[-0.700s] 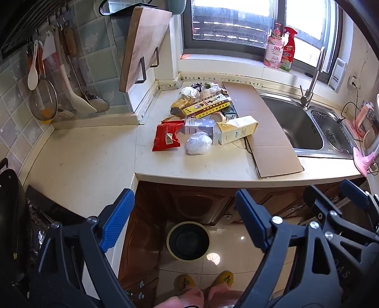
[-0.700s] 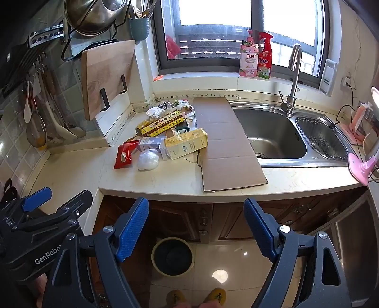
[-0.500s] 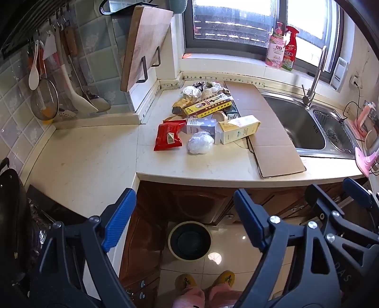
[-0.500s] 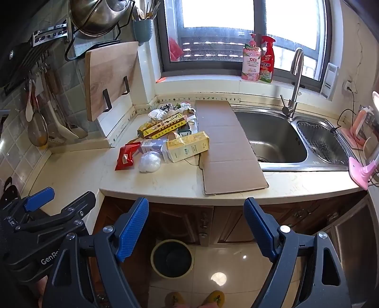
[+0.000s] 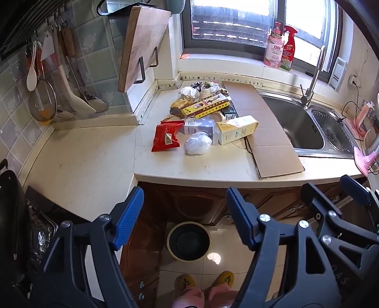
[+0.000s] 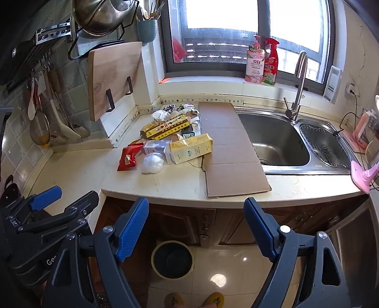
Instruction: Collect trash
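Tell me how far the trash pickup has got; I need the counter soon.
Nothing looks done: the trash pile sits on the counter and the bin on the floor looks empty. Nothing is in hand; the left gripper and right gripper are open. Everything, including the cardboard sheet, remains.

Both hand-held grippers — left (image 5: 184, 218), right (image 6: 196, 227) — gape empty.

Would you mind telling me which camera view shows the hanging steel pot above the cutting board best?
The right wrist view shows it best: the steel pot hangs on a wire rack above the wooden cutting board, its shiny body mostly in frame. In the left wrist view only a bit of the rack shows above the board's top edge; the pot itself is cut off.
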The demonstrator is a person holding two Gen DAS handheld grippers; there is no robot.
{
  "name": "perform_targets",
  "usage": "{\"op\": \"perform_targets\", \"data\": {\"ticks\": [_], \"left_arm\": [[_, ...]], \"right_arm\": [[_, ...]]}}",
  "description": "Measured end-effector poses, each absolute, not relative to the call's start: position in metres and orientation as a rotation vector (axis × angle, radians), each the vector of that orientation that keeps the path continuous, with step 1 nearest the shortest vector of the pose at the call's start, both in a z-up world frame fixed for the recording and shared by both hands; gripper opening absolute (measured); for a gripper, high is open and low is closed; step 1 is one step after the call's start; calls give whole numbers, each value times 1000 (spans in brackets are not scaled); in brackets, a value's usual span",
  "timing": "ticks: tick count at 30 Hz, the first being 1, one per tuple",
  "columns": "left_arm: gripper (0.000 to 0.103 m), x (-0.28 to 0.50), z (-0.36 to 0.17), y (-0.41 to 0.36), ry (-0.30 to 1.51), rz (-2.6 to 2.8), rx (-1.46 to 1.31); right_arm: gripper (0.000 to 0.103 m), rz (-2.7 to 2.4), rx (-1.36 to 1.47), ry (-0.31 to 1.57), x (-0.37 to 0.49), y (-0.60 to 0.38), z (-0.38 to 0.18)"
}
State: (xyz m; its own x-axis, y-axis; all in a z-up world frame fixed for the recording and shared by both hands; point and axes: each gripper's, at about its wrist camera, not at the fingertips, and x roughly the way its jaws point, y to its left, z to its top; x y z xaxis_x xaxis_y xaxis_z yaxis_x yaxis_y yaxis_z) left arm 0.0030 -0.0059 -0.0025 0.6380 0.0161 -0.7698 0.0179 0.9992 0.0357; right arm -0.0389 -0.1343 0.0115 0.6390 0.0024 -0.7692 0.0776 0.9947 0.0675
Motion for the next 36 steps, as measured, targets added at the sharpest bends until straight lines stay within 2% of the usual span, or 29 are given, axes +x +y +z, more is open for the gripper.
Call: {"op": "perform_targets", "data": {"ticks": [36], "left_arm": [[70, -7, 1, -3, 869, -11, 27]], "right_arm": [[84, -45, 108, 871, -47, -135, 14]]}}
